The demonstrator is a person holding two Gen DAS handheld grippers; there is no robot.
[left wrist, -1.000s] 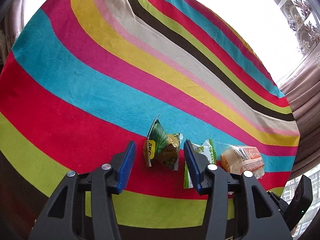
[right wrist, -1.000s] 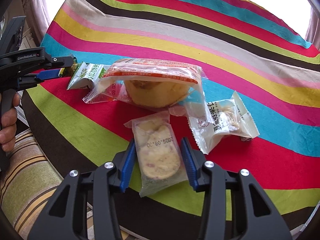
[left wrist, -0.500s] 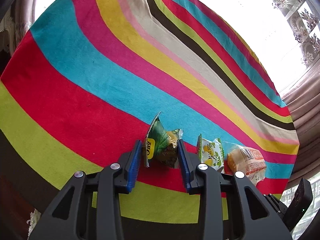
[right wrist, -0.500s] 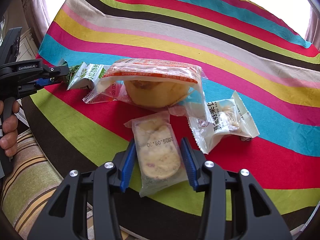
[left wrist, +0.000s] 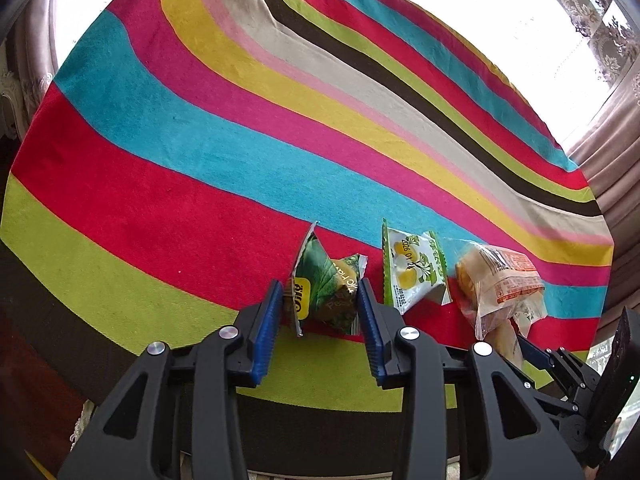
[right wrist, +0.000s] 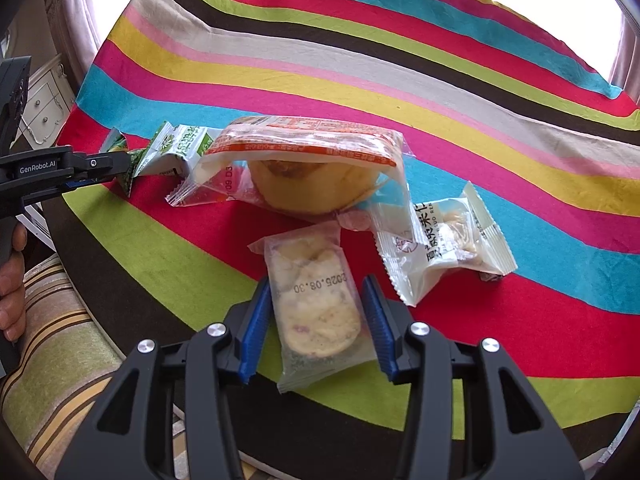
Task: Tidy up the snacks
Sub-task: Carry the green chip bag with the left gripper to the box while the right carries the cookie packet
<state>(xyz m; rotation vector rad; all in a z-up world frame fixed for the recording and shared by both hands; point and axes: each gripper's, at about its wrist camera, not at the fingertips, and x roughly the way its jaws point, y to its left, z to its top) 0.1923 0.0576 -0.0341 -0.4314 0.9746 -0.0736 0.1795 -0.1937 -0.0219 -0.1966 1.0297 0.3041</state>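
My left gripper is shut on a dark green snack packet, its blue pads pressing both sides. To its right lie a white-green candy packet and a clear bag with a yellow cake. My right gripper straddles a clear cookie packet; its pads sit at the wrapper's edges and I cannot tell if they grip. In the right wrist view the cake bag, a white nut packet, the candy packet and the left gripper all show.
The snacks lie near the front edge of a table under a striped cloth. A striped cushion sits below the edge at left. Curtains and a bright window stand beyond the far edge.
My left gripper moved forward and closed from wide open onto the dark green packet. The right gripper and cookie packet have not moved.
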